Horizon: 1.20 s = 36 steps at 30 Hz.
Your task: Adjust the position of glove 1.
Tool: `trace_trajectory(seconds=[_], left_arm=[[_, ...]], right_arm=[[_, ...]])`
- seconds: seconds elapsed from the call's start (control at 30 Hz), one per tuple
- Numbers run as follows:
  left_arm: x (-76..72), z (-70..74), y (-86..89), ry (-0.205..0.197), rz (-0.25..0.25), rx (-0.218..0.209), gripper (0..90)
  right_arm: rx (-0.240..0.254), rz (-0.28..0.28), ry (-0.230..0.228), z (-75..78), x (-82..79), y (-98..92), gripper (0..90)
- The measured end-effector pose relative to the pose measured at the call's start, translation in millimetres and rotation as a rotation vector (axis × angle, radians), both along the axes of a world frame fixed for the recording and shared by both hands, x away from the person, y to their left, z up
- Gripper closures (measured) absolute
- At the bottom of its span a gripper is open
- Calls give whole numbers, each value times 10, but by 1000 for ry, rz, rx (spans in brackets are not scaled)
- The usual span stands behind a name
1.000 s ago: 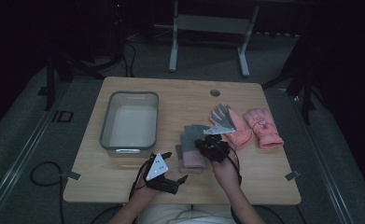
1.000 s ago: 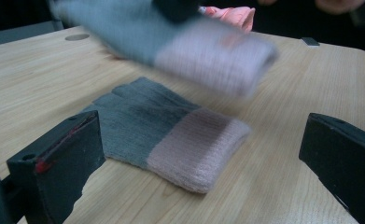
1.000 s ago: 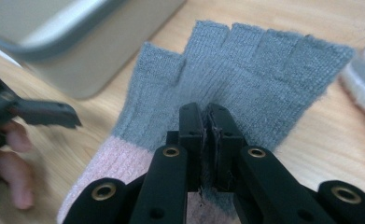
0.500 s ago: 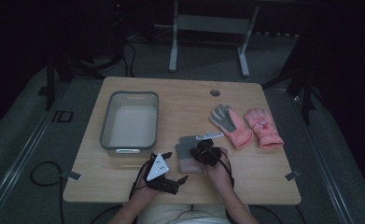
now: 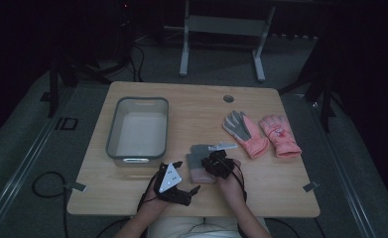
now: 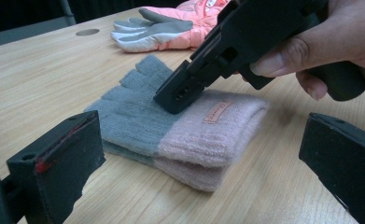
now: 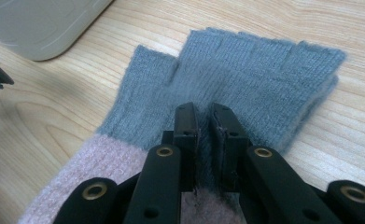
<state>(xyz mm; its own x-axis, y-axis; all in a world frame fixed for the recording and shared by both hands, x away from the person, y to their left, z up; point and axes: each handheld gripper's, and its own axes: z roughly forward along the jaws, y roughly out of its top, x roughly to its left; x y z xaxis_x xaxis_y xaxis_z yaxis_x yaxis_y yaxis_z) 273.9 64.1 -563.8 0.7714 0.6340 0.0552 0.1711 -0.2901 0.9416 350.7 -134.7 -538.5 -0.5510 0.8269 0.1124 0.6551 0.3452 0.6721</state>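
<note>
Tongs on the right (image 7: 203, 135) press down on the grey-and-pink knit glove (image 6: 180, 126), jaws nearly together with a fold of grey knit pinched between them. Left tongs (image 6: 194, 172) rest gaping just beside its pink cuff, holding nothing. The glove lies flat on the counter (image 5: 261, 173); a grey tub (image 5: 138, 130) stands left, two pink gloves (image 5: 261, 135) right.
</note>
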Motion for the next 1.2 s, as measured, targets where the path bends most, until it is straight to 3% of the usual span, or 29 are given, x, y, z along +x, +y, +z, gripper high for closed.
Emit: trace_trajectory(seconds=[0.13, 0.3, 0.5, 0.77, 0.97, 1.0, 1.07, 1.1, 1.2], left_arm=[[-1, 0, 5, -3, -6, -1, 0], [-2, 0, 6, -3, -8, -3, 0], [0, 0, 8, -1, -10, -6, 0], [1, 0, 9, 0, -9, -7, 0], [-4, -1, 3, -15, -38, -6, 0], [-33, 5, -62, -73, -32, 58, 0], [-59, 21, -119, -98, -21, 124, 2], [-68, 33, -135, -103, -25, 140, 48], [-74, 108, -199, -74, -47, 168, 57]], right_arm=[[37, -10, 5, 74, 7, -35, 835], [30, -12, -16, 139, 27, -15, 835], [35, -24, 18, 51, 56, -16, 834], [43, -33, 22, 22, 56, -18, 823], [67, -39, 31, 59, 59, -47, 736], [74, -40, 22, 87, 53, -60, 718], [88, -43, -21, 261, 46, -155, 664], [95, -43, -29, 306, 55, -192, 663], [87, -22, -59, 405, 113, -282, 645]])
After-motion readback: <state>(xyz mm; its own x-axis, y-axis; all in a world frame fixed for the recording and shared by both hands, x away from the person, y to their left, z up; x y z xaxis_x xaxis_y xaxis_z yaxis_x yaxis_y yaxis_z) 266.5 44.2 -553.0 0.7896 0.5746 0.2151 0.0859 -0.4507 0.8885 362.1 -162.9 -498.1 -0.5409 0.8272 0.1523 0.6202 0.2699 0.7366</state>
